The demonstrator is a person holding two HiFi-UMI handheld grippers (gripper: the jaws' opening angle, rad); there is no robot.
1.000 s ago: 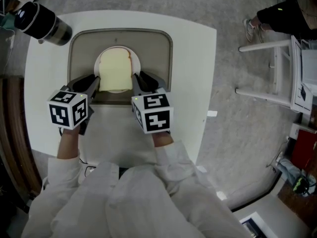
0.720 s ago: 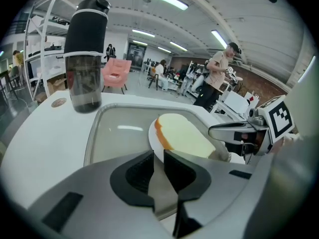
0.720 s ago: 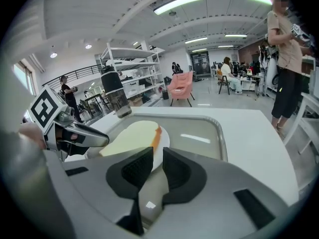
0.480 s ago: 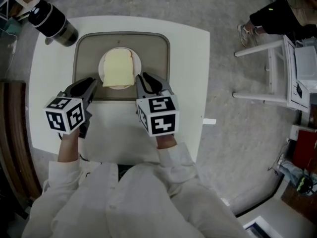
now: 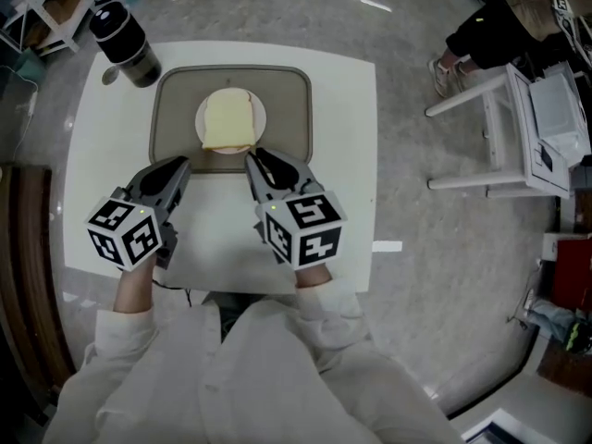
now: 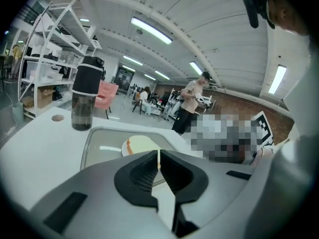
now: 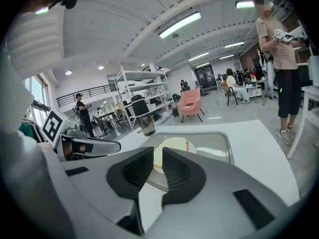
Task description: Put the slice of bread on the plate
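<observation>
Slice of bread lies flat on the white plate, which sits mid-tray on the white table, so by my reading the task looks done. Both grippers hang over bare tabletop just short of the tray's near edge. They point at the plate but are apart from it, prob. parked there because nothing's left to carry.

Left gripper: jaws all but together, a hairline slit, nothing btwn them. Right gripper: jaws narrowly apart, w/ nothing in the gap (the bread shows through it, well beyond).

A dark tumbler stands just off the tray's far-left corner, out of the way.

Hard to make out: in both gripper views the jaw tips cover the plate's near edge, so I can't tell whether the bread overhangs the rim there. The person's sleeves hide the table's near edge in the head view.
</observation>
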